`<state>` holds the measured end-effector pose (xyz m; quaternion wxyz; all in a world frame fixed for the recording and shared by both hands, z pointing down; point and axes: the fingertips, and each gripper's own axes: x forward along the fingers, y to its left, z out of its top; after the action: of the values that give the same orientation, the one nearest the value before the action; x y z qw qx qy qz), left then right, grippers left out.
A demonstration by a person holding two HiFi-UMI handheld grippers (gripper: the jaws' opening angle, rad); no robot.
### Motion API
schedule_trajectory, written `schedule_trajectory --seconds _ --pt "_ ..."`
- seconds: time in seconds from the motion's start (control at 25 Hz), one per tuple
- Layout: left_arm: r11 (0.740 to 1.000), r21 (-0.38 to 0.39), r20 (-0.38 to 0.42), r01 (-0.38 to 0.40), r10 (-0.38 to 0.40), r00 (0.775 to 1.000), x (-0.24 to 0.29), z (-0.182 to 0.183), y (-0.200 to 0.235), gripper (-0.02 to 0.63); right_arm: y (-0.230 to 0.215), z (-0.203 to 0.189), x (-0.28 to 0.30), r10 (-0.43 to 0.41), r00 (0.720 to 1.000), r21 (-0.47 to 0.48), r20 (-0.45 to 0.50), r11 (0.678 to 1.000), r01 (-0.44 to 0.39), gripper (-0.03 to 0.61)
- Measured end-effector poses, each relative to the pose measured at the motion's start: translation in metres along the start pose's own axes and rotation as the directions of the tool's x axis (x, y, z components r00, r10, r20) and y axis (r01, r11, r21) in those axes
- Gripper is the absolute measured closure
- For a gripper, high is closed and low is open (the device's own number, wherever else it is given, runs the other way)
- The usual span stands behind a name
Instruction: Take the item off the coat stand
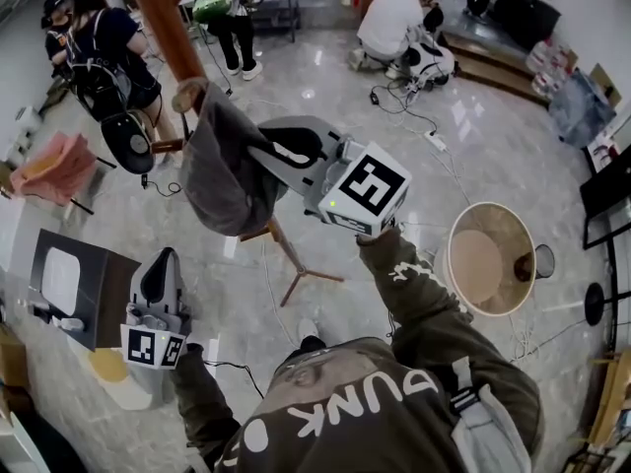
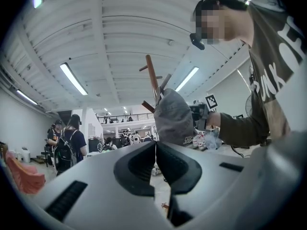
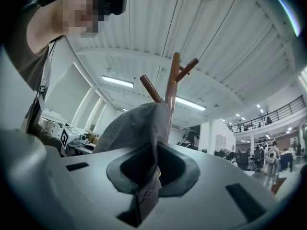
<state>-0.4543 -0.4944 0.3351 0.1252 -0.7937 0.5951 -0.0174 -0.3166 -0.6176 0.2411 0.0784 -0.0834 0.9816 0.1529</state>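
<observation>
A grey cap [image 1: 222,175] hangs on a peg of the brown wooden coat stand [image 1: 163,23]. My right gripper [image 1: 268,152] is raised against the cap and shut on its edge. In the right gripper view the grey fabric [image 3: 134,128] runs down between the closed jaws of the right gripper [image 3: 156,169], with the stand's pole and pegs [image 3: 171,80] rising behind it. My left gripper [image 1: 163,264] hangs low at the left, apart from the stand. In the left gripper view it [image 2: 155,164] is shut with nothing in it, and the cap [image 2: 172,116] shows ahead.
The stand's legs [image 1: 296,264] spread on the marble floor below the cap. A round wicker basket [image 1: 488,259] stands to the right and a dark board [image 1: 64,284] to the left. People [image 1: 104,47] stand behind the stand, and cables [image 1: 414,106] lie on the floor.
</observation>
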Motion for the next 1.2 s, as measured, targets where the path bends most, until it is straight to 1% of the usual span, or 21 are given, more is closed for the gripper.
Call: schedule_trajectory --seconds 0.04,0.08,0.24,0.48,0.8,1.04,1.2 --pt "1.000 0.000 -0.002 -0.001 0.001 1.000 0.001 0.000 0.000 0.609 -0.001 0.001 -0.001 -0.004 1.000 -0.014 -0.005 1.000 0.004 0.553" --pt "1.000 0.000 -0.004 -0.002 0.002 1.000 0.002 0.000 -0.001 0.609 -0.002 0.002 -0.002 -0.007 1.000 -0.025 -0.009 1.000 0.007 0.565" --pt "1.000 0.000 -0.007 -0.003 0.003 1.000 0.000 -0.003 0.004 0.609 -0.002 0.002 0.001 -0.010 1.000 -0.029 -0.014 1.000 0.009 0.565" --pt "1.000 0.003 -0.003 -0.002 0.002 1.000 -0.003 -0.003 0.004 0.609 0.000 0.014 -0.005 -0.020 1.000 -0.030 0.019 0.999 0.021 0.565" --pt "1.000 0.011 0.007 0.006 -0.007 1.000 -0.008 0.006 -0.003 0.609 0.004 0.050 -0.017 -0.027 0.996 -0.046 0.081 0.998 0.031 0.565" --pt "1.000 0.025 0.020 0.009 -0.009 1.000 -0.016 0.014 -0.014 0.609 0.017 0.079 -0.031 -0.007 0.991 -0.069 0.130 0.998 0.016 0.565" --pt "0.999 0.032 0.023 0.007 -0.008 1.000 -0.023 0.022 -0.024 0.609 0.028 0.092 -0.043 0.006 0.989 -0.073 0.145 0.997 0.005 0.565"
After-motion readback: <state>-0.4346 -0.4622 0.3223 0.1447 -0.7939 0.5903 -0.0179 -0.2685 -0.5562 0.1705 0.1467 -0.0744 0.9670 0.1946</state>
